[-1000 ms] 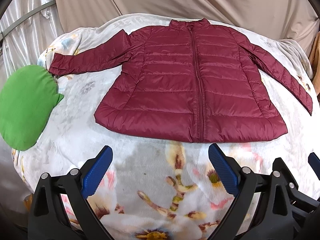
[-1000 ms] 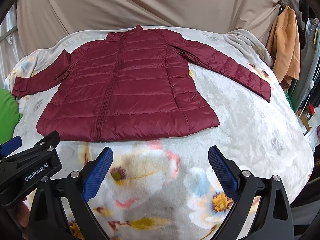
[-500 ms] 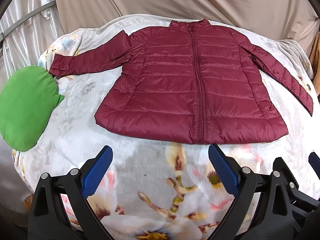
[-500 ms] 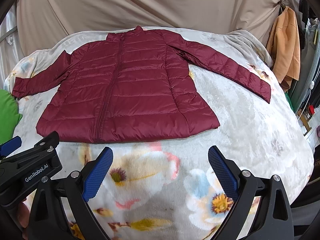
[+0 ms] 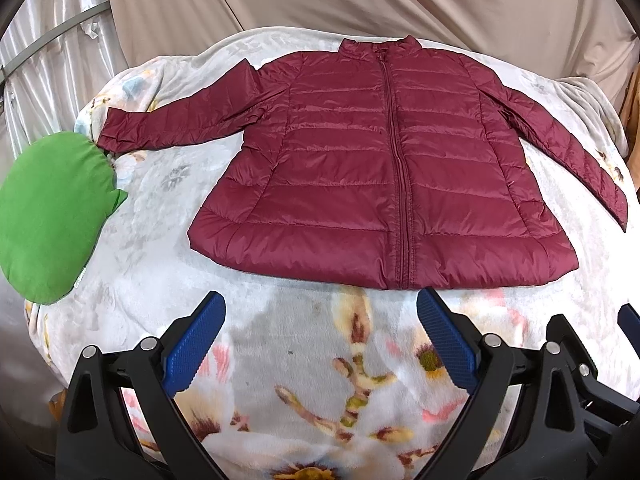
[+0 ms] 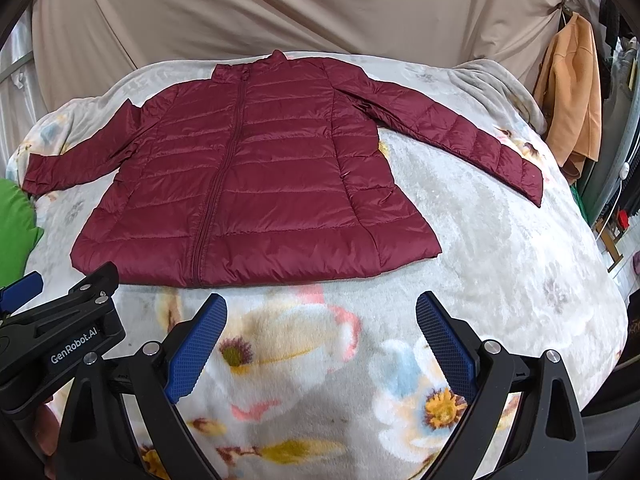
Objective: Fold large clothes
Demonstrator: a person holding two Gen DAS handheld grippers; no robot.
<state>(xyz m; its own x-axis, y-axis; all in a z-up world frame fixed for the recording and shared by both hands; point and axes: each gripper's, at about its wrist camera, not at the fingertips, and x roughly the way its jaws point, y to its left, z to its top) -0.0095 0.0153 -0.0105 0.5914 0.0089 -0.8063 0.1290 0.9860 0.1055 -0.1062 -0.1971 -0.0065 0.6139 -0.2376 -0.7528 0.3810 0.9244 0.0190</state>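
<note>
Our left gripper (image 5: pixel 320 332) is wide open, and nothing is between its blue pads (image 5: pixel 196 340). It hangs over the flowery blanket (image 5: pixel 304 380), just in front of the jacket's bottom edge. Our right gripper (image 6: pixel 320 332) is wide open too and holds nothing. It sits beside the left one, which we can see at the left edge of the right view.

Past both grippers lies the dark red puffy jacket (image 5: pixel 380 184). It is flat on the blanket, front side up, zipped closed, with its collar at the far end. Both sleeves are spread out to the sides.

A green cushion (image 5: pixel 48 216) sits near the left sleeve's cuff. An orange coat (image 6: pixel 572 100) hangs off to the right.
</note>
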